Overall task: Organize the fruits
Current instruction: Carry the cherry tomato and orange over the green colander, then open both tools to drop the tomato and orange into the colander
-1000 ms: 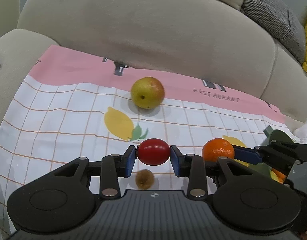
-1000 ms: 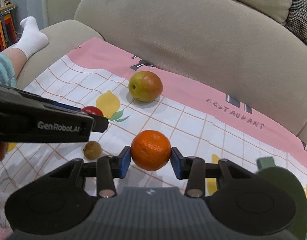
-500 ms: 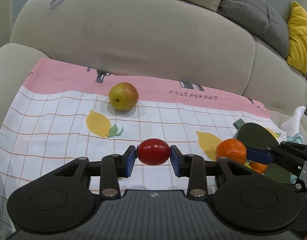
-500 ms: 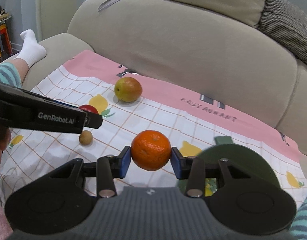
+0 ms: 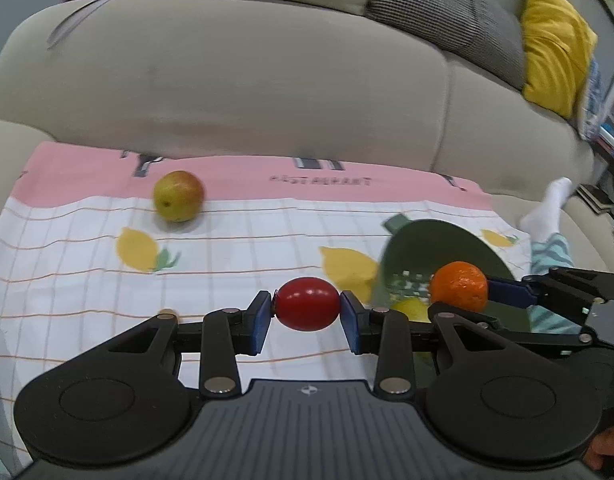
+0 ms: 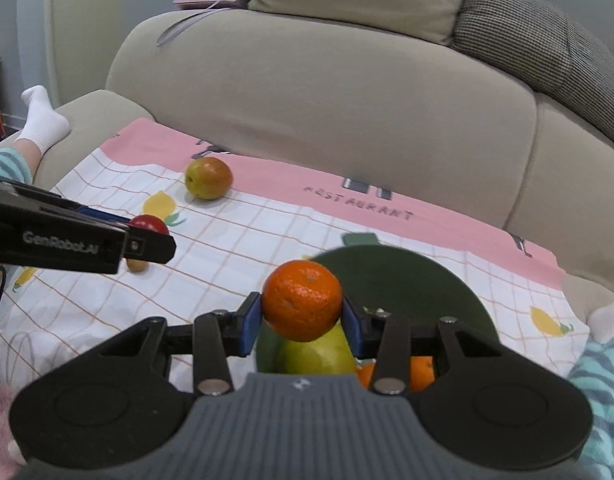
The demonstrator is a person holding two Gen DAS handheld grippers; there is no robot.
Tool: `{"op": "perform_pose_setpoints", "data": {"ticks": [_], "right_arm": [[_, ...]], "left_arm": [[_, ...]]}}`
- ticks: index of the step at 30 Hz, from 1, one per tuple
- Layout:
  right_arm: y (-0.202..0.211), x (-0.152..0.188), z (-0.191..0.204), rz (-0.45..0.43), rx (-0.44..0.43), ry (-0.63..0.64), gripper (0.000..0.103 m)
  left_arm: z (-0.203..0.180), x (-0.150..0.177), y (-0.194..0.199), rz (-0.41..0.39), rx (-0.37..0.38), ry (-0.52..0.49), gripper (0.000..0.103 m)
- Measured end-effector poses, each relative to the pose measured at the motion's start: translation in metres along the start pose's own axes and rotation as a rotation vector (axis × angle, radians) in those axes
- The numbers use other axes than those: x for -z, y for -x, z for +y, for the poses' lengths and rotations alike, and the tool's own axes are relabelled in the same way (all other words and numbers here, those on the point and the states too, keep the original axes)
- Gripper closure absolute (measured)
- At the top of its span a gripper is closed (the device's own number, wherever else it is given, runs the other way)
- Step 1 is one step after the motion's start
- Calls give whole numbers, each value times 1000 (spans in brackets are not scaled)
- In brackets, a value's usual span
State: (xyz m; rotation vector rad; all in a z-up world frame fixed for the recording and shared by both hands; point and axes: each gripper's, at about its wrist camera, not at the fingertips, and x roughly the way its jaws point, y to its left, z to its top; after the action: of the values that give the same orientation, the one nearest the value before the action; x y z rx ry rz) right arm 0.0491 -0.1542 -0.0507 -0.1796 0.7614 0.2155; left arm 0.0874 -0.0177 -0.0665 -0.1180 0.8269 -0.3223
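The left hand-held gripper (image 5: 307,311) is closed partway on a red tomato (image 5: 307,309), its blue pads pressing both ends, held above the patterned cloth (image 5: 87,264) on the sofa (image 5: 267,80). The right hand-held gripper (image 6: 301,307) clamps an orange (image 6: 301,300) the same way, over the green bowl (image 6: 407,280) holding a pear (image 6: 315,356). An apple (image 6: 208,178) lies on the cloth.

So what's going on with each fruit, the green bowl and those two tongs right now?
Left tongs: shut on the red fruit.
Red fruit: held in the air.
Right tongs: shut on the orange.
Orange: held over the green bowl.
Green bowl: on the cloth, already holding fruit.
Yellow-red apple: loose on the cloth.
Small brown fruit: loose on the cloth.
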Motion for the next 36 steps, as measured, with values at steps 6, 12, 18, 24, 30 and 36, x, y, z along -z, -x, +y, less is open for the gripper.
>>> {"op": "perform_pose_setpoints", "data": {"ticks": [6,12,18,24,30,36], "right_arm": [[9,14,-26,9,2,-31,63],[13,27,-54,28,24,-41,63],[10,34,-79,47,45,-22,63],[-5,38,-100,83,29,6,63],[-26,35,-109,112,-24,38,63],[-51,24,-105,112,-85,70,63]], "left_arm": [[-28,-5,-4,10,53,-46,61],[-60,-11,-16,36,85,-122,61],[-86,-11,-35,84,120,-186,61],[-96,-10,-53,135,163,-193,61],[-101,-13,-68,166,161,-211,61],[-97,-25,-76,159,142,-221,61]]}}
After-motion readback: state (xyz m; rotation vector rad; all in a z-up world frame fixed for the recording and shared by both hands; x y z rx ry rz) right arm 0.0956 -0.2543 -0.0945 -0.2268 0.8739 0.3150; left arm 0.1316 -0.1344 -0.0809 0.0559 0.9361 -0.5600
